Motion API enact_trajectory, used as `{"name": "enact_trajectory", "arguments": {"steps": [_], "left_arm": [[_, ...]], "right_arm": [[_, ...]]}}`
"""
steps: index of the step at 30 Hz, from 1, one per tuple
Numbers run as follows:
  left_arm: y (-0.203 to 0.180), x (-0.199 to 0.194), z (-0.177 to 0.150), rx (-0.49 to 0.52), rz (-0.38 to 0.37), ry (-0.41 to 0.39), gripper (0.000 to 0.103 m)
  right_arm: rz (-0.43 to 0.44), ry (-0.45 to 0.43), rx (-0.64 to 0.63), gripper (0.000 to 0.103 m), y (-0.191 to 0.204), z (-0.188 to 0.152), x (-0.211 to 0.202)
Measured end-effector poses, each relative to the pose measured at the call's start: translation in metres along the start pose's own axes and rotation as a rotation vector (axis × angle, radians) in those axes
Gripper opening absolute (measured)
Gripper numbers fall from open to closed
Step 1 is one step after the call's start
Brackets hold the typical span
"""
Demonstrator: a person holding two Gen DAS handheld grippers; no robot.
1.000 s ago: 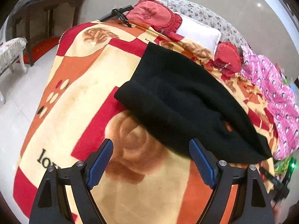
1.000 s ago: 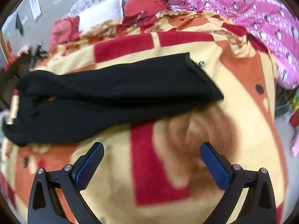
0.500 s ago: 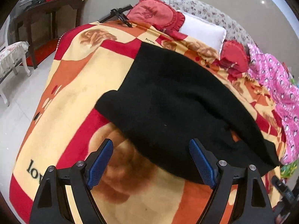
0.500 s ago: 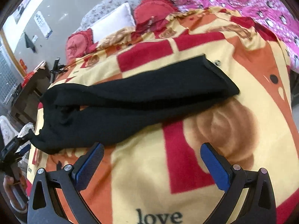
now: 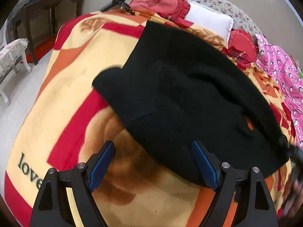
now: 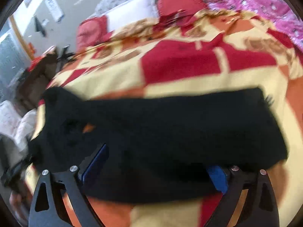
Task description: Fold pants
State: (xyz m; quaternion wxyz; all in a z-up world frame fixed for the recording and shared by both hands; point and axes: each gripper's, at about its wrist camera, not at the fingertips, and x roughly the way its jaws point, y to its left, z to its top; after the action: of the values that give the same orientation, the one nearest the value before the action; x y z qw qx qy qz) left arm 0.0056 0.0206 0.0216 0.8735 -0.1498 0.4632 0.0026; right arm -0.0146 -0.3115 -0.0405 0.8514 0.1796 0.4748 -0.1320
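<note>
Black pants (image 5: 189,94) lie spread across a bed's blanket (image 5: 75,87) of red, orange and cream blocks with brown rose prints, the word "love" (image 5: 30,170) readable in dark letters along its near left edge in the left wrist view. The left gripper (image 5: 153,162) hovers released above the pants' near edge, jaws wide; its right pad sits over the black cloth and its left pad over the blanket, with nothing pinched. The right gripper (image 6: 157,162), seen in a blurred frame, hangs over the pants (image 6: 170,128) near their middle; its jaws are closing from wide, black fabric lying between them, though the pads do not visibly press it. Red ruffled cushions (image 5: 159,1) and a white pillow (image 5: 208,21) sit at the head of the bed, a pink patterned quilt (image 5: 280,71) along its far side. A dark wooden desk (image 5: 47,5) stands by the wall.
</note>
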Motion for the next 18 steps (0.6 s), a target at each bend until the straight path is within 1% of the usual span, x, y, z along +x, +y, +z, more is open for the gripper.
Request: {"name": "enact_trajectory", "arguments": {"steps": [1,2,5,7,9,10,12,14,15,18], "left_arm": [[0.0,-0.001,-0.001,0.014,0.008,-0.018,0.084],[-0.001,-0.001,-0.003,0.025,0.023,-0.019,0.084],[-0.006,0.0,-0.005,0.057,0.036,-0.015,0.084],[-0.007,-0.001,-0.004,0.057,0.032,-0.01,0.084],[-0.003,-0.002,-0.004,0.039,0.021,-0.011,0.084],[-0.002,-0.001,-0.003,0.026,0.013,-0.01,0.084],[0.002,-0.001,-0.003,0.015,0.003,-0.013,0.084],[0.004,-0.001,-0.003,0.008,-0.006,-0.018,0.084],[0.006,0.0,-0.004,0.005,-0.012,-0.019,0.084],[0.01,-0.002,-0.008,-0.007,-0.026,-0.03,0.084]], "right_arm": [[-0.031,-0.02,0.0,0.096,-0.003,0.009,0.002],[-0.05,-0.042,-0.003,0.096,-0.005,0.02,0.005],[-0.097,-0.074,-0.005,0.096,-0.009,0.047,0.019],[-0.136,-0.103,0.0,0.096,-0.01,0.061,0.022],[-0.131,-0.156,0.01,0.098,-0.011,0.071,0.016],[-0.131,-0.168,0.023,0.098,-0.013,0.074,0.014],[-0.118,-0.144,0.047,0.098,-0.02,0.075,0.009],[-0.072,-0.147,0.06,0.098,-0.029,0.065,-0.008],[-0.066,-0.148,0.068,0.099,-0.037,0.055,-0.02],[-0.113,-0.127,0.102,0.1,-0.062,0.022,-0.047]]}}
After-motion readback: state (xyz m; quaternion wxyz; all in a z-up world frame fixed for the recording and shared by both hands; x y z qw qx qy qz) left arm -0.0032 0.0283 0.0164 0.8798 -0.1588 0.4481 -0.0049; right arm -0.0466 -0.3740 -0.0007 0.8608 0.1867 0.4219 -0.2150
